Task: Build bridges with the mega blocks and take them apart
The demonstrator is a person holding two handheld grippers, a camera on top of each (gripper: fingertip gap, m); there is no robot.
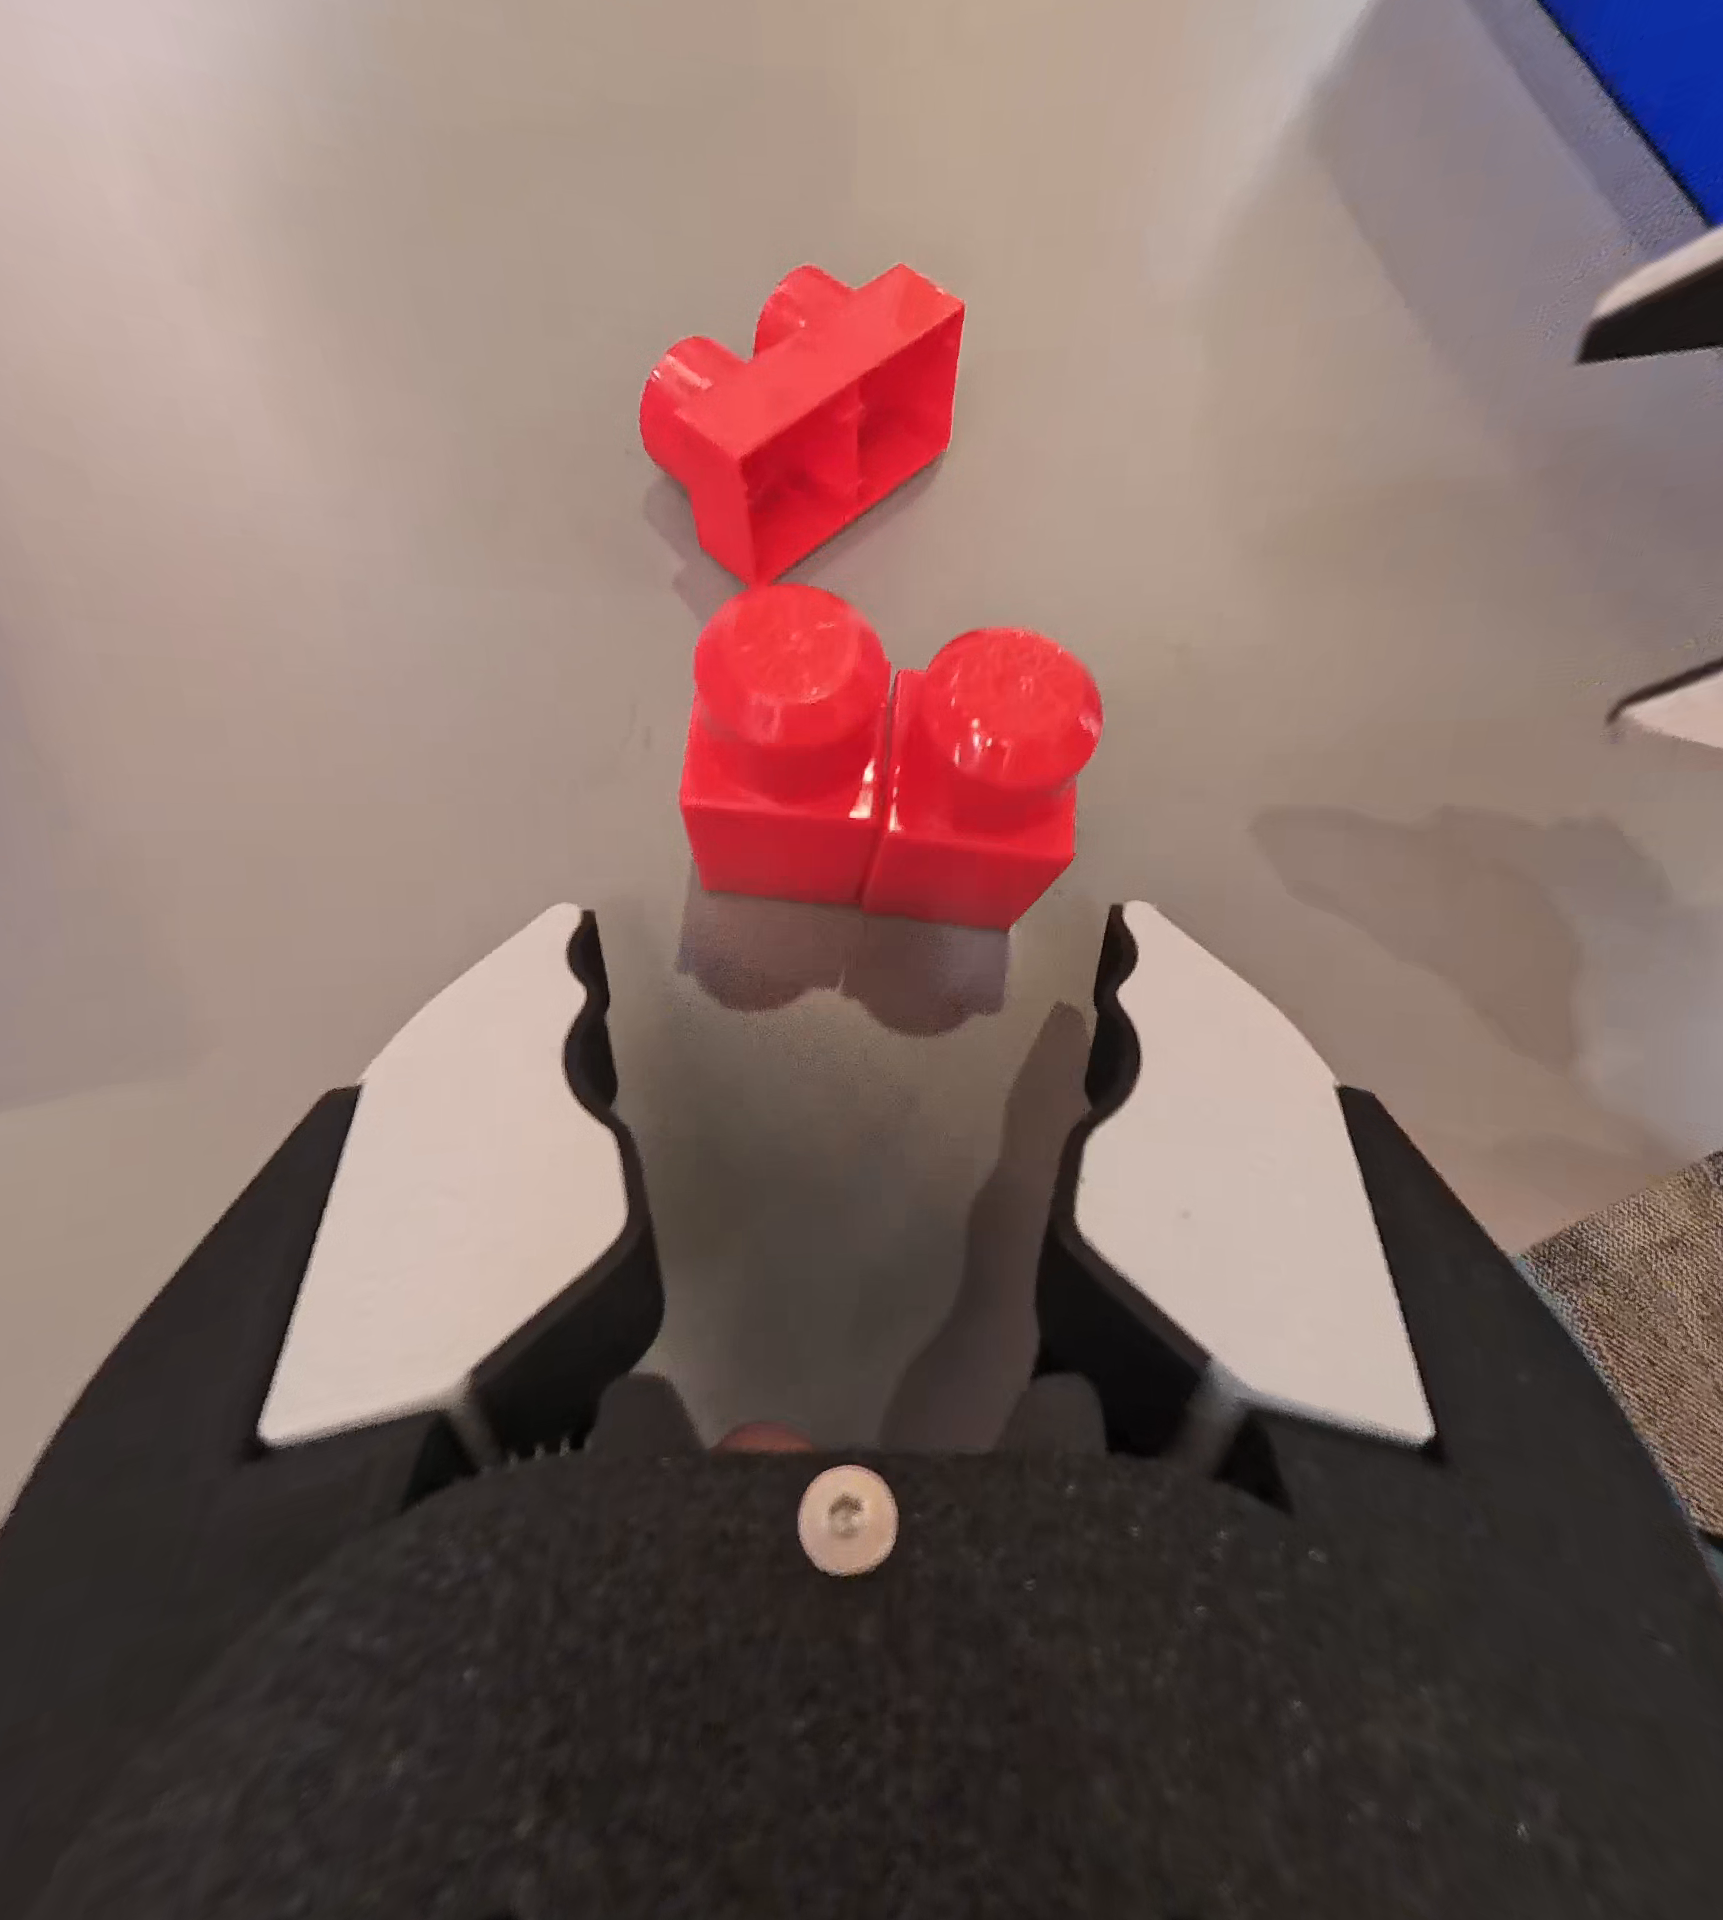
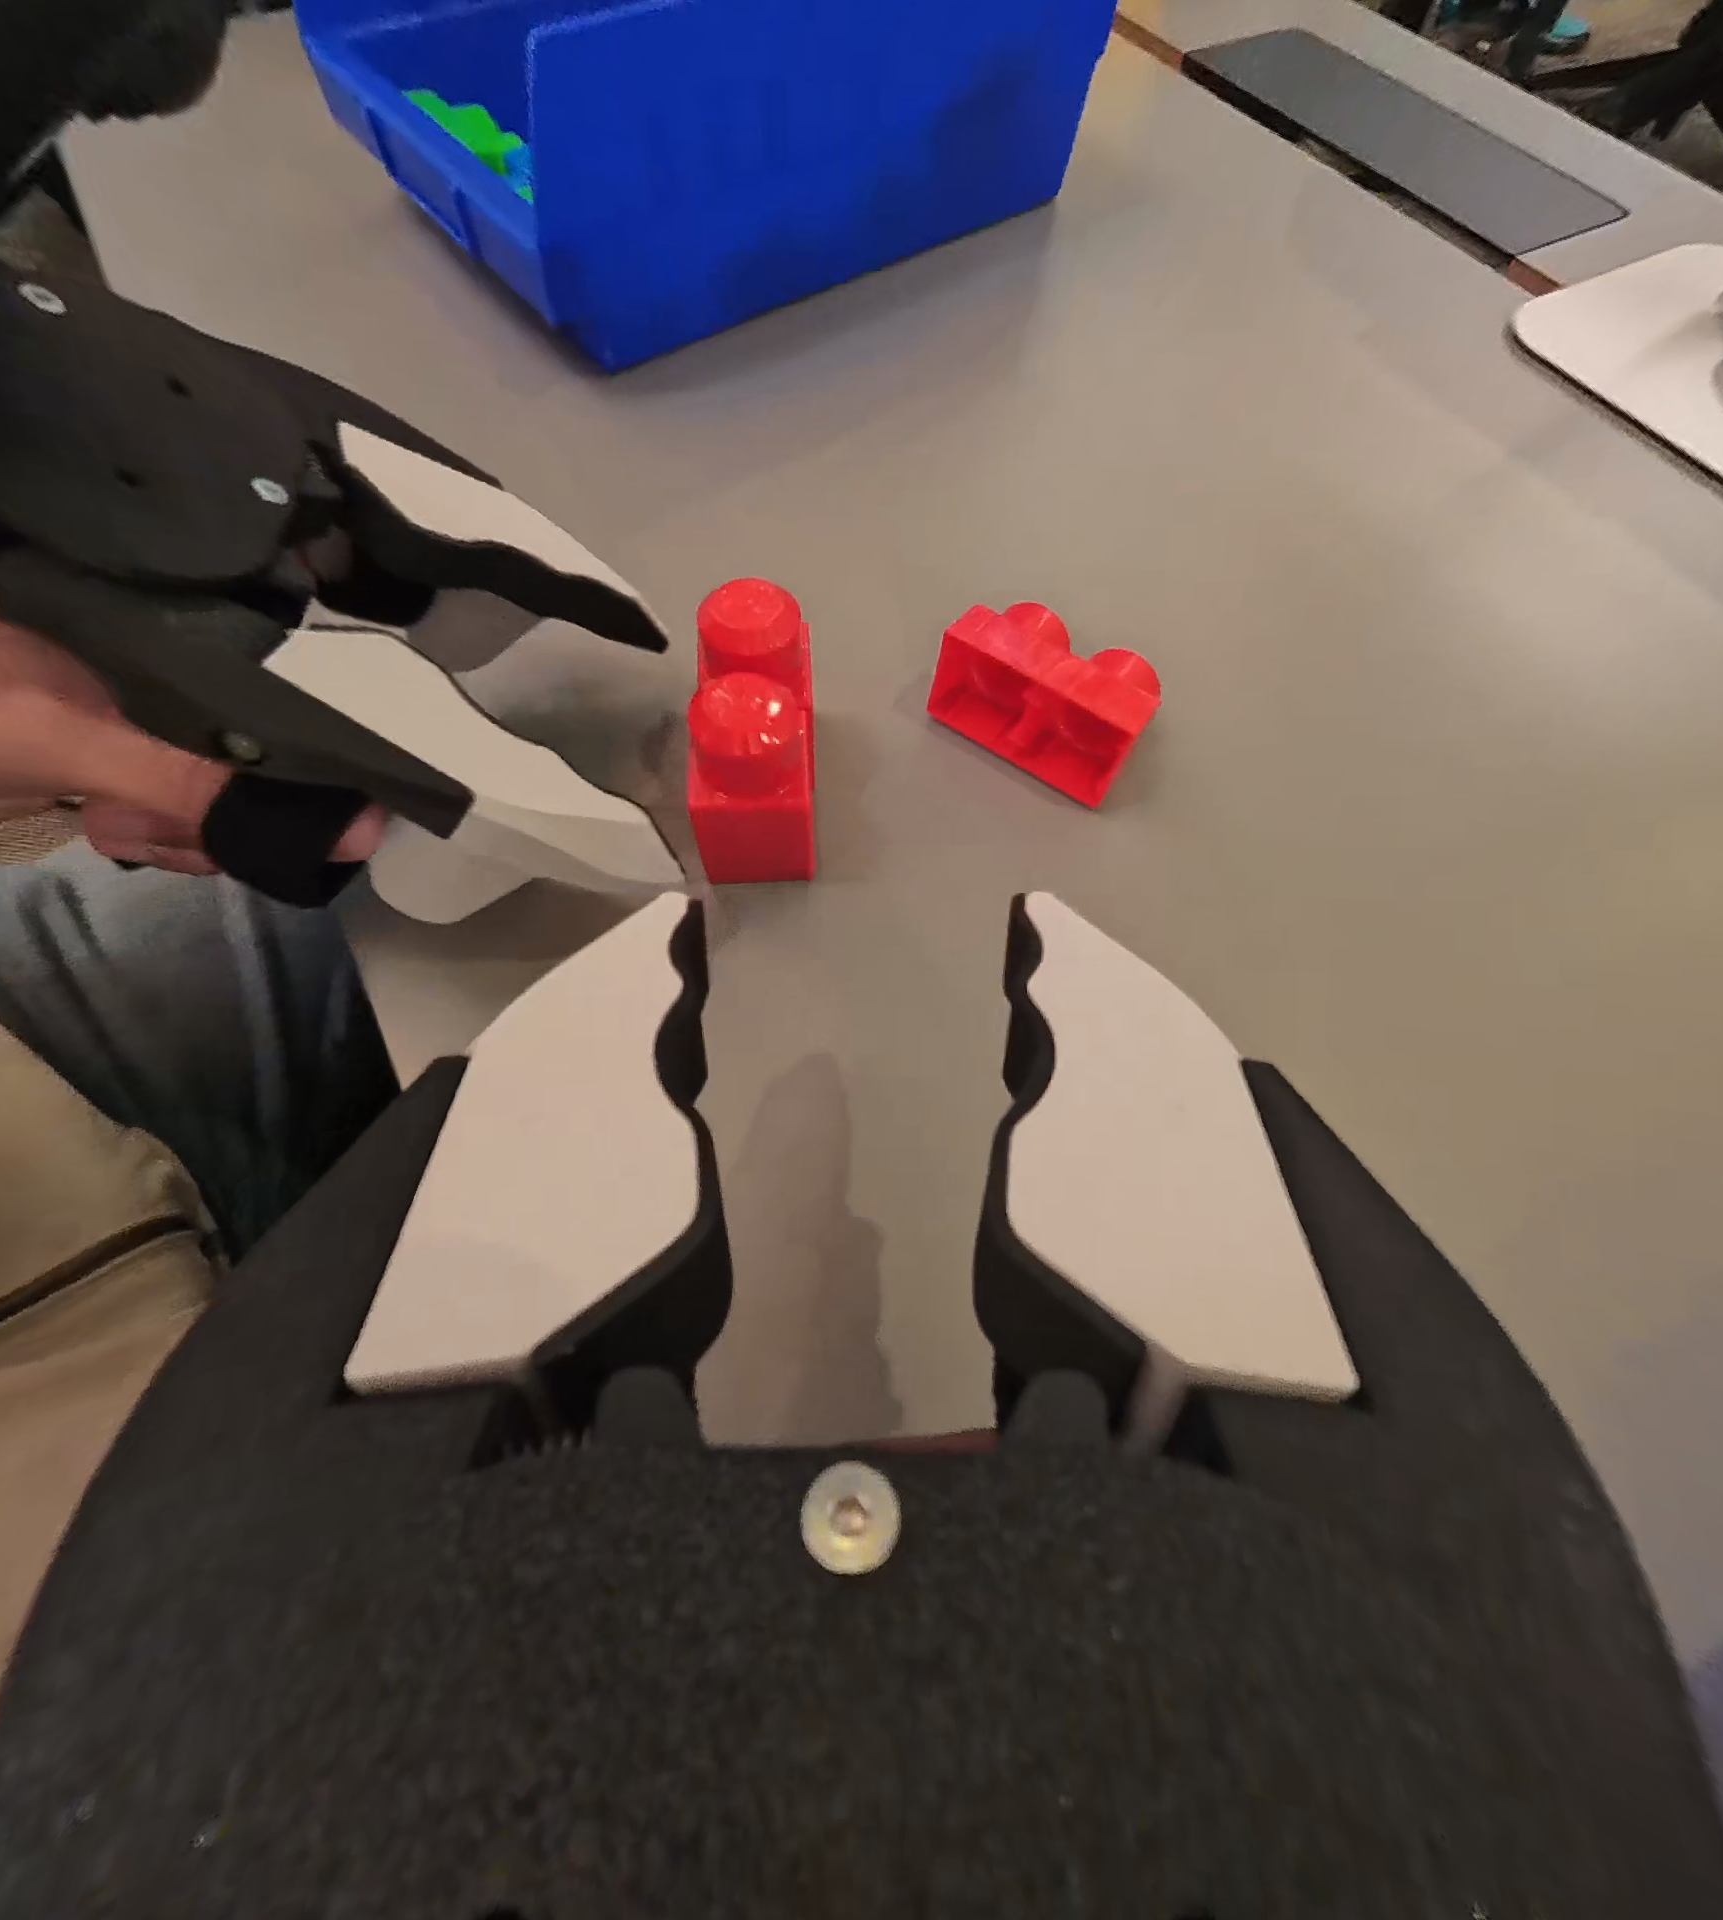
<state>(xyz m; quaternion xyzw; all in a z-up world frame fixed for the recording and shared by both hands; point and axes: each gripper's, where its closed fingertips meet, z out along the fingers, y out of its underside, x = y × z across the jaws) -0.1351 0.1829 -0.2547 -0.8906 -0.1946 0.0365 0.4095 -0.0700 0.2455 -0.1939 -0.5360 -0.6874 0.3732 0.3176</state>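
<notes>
Both grippers empty, jaws wide: left gripper (image 1: 852, 920), right gripper (image 2: 855, 904). Two single-stud red blocks (image 1: 878, 774) stand touching on the surface (image 1: 317, 520); two-stud block (image 1: 810, 416) tipped over just beyond. Likely light, rigid, slick plastic, so pinch the flat side walls.

We see the right tool (image 2: 855, 914) spread wide, empty, over the tabletop (image 2: 1304, 540). Two upright red blocks (image 2: 751, 769) touch; a third (image 2: 1039, 701) lies tipped nearby.
</notes>
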